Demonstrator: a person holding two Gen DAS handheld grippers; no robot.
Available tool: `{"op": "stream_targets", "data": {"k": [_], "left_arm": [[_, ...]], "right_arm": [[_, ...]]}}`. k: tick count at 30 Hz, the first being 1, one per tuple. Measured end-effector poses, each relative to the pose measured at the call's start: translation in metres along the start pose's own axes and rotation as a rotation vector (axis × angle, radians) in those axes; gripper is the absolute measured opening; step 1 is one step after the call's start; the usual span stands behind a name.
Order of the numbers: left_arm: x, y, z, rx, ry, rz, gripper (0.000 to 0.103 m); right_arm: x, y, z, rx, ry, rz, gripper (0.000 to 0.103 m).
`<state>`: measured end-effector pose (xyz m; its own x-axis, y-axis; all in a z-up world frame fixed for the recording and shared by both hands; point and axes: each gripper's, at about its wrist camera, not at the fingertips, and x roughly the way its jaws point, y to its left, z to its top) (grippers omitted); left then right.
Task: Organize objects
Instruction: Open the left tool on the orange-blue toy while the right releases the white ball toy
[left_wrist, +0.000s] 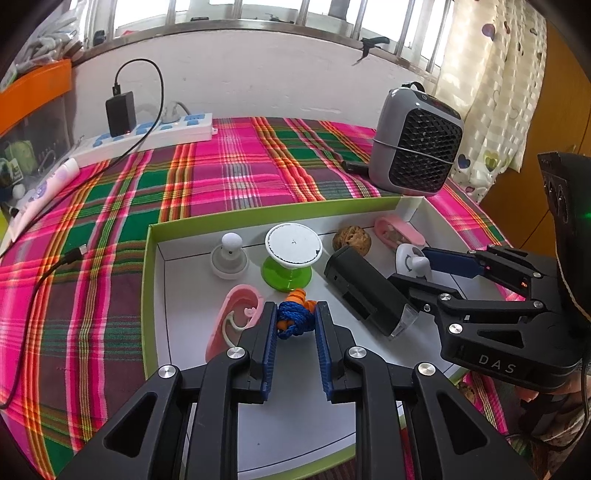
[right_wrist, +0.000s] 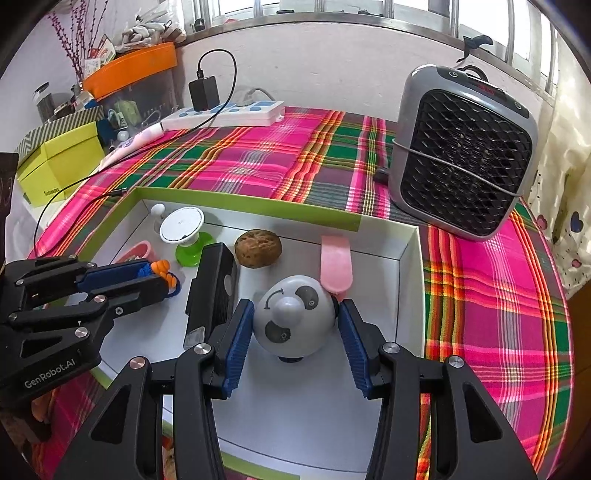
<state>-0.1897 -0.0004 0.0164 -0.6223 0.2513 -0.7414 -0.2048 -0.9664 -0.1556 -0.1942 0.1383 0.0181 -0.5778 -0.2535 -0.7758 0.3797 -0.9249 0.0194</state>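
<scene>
Inside the green-rimmed box (left_wrist: 155, 295), the left tool (left_wrist: 293, 323) clamps a blue-and-orange cord bundle (left_wrist: 291, 317) while the right tool (right_wrist: 295, 325) grips a panda-faced gadget (right_wrist: 295, 317), seemingly to sort both.

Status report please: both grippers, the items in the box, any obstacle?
Left gripper shut on blue rope bundle. Right gripper around panda toy; contact unclear. Both inside green-rimmed box. Black device lies between them.

A grey fan heater (right_wrist: 463, 155) is standing on the plaid cloth (left_wrist: 229, 173); a charger (left_wrist: 120, 112) is sitting plugged into the power strip (left_wrist: 147, 138).
</scene>
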Motion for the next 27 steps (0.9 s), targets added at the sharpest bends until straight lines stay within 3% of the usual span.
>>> {"op": "stream_targets", "data": {"k": [27], "left_arm": [[0.0024, -0.0004, 0.0, 0.011, 0.0, 0.001, 0.024]], "right_arm": [[-0.0005, 0.0002, 0.0, 0.004, -0.013, -0.003, 0.048]]}}
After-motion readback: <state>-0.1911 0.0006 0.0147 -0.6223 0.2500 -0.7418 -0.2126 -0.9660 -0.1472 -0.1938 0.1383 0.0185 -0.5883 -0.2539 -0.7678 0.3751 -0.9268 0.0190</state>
